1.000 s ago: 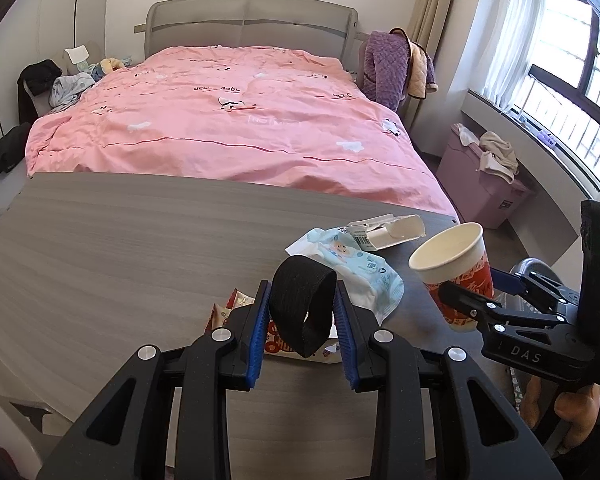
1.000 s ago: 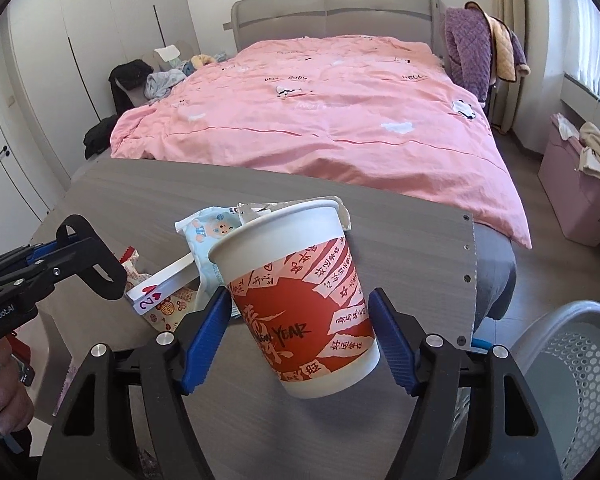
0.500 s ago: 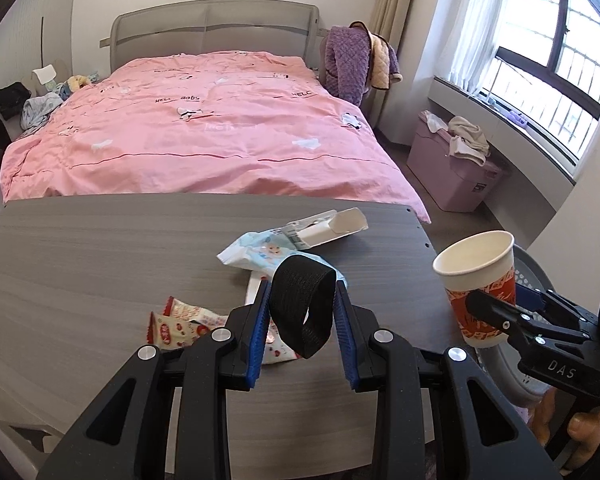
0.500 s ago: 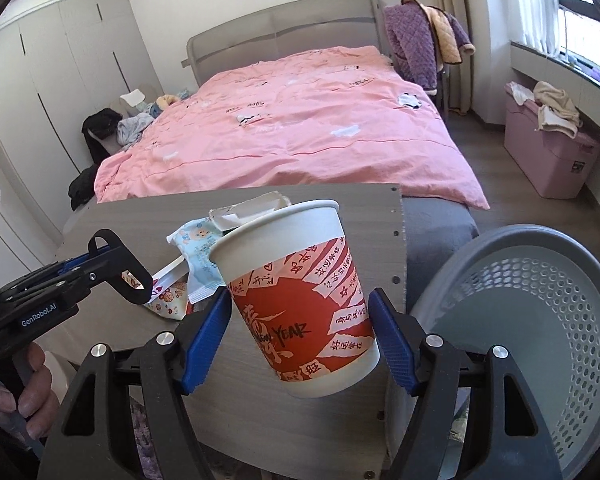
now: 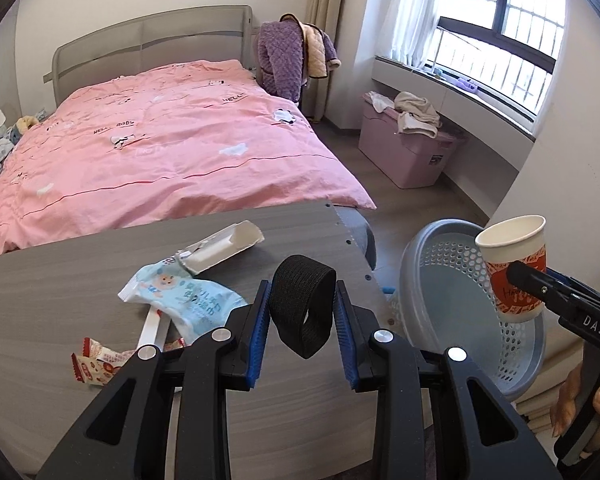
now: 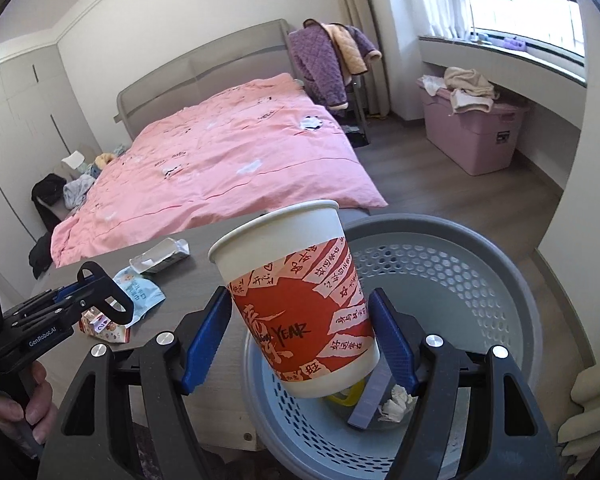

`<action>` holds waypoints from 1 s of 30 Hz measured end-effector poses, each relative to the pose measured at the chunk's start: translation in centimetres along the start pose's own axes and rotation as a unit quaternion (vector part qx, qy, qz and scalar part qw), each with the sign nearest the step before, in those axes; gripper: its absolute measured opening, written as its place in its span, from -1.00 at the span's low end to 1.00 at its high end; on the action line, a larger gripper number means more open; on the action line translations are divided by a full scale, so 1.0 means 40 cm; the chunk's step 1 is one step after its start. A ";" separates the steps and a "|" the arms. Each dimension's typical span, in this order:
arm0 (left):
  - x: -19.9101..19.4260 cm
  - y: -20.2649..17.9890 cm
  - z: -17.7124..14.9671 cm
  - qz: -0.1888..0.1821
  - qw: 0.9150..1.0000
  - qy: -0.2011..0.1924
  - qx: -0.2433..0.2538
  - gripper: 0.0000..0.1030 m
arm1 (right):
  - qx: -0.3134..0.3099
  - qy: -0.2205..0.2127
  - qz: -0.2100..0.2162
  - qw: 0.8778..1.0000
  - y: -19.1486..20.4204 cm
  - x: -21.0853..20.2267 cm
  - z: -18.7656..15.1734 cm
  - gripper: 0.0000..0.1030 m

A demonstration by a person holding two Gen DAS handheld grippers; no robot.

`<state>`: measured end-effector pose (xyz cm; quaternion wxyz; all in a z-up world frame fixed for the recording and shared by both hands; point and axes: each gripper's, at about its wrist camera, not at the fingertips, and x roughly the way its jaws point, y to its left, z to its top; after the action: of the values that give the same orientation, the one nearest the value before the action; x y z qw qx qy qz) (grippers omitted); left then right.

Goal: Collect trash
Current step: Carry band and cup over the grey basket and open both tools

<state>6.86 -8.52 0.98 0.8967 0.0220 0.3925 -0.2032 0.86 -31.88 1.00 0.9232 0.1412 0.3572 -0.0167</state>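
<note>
Trash already lies at the bottom of the basket (image 6: 452,280): a crumpled paper wad (image 6: 396,402), a grey strip and sth yellow. A paper cup (image 6: 300,300) is clamped between the pads of the right tool (image 6: 300,340) and is held above the basket opening, tilted; release is judged the step in hand. A black strap loop (image 5: 303,304) is gripped by the left tool (image 5: 303,320), held above the worktop's right edge, near the basket.

Still to be collected from the worktop (image 5: 80,280), as far as can be seen: a white carton (image 5: 224,248) lying toward the far edge, a blue-white wipes pack (image 5: 180,300) just beside it, and red-white snack wrappers (image 5: 100,364) plus a white strip nearer the front edge. Task is judged roughly midway.

Worktop is grey wood-grain laminate, w/ the basket on the floor past its right edge. Room is a bedroom: pink-covered bed (image 5: 160,140) beyond the far edge, a purple jacket hung by the headboard, a pink storage box w/ clothes under the window.
</note>
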 end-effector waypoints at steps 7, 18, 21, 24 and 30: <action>0.015 -0.134 0.035 -0.026 0.999 -0.008 0.045 -0.41 | 0.024 -0.015 -0.018 0.999 -0.091 -0.069 -0.029 0.34; 0.073 -0.315 0.033 -0.055 0.994 0.013 0.096 -0.41 | 0.050 -0.023 -0.010 0.998 -0.184 -0.089 -0.050 0.34; 0.094 -0.350 0.027 -0.060 0.992 0.022 0.106 -0.41 | 0.055 -0.021 -0.014 0.998 -0.196 -0.086 -0.058 0.34; 0.115 -0.377 0.021 -0.062 0.991 0.031 0.115 -0.41 | 0.062 -0.016 -0.016 0.998 -0.214 -0.081 -0.069 0.34; 0.155 -0.406 0.016 -0.064 0.989 0.048 0.122 -0.41 | 0.069 -0.012 -0.013 0.997 -0.229 -0.072 -0.073 0.34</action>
<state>4.92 -25.68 -1.05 0.8525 0.1158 0.4078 -0.3057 -4.41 -40.08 -1.42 0.9153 0.1995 0.3455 -0.0549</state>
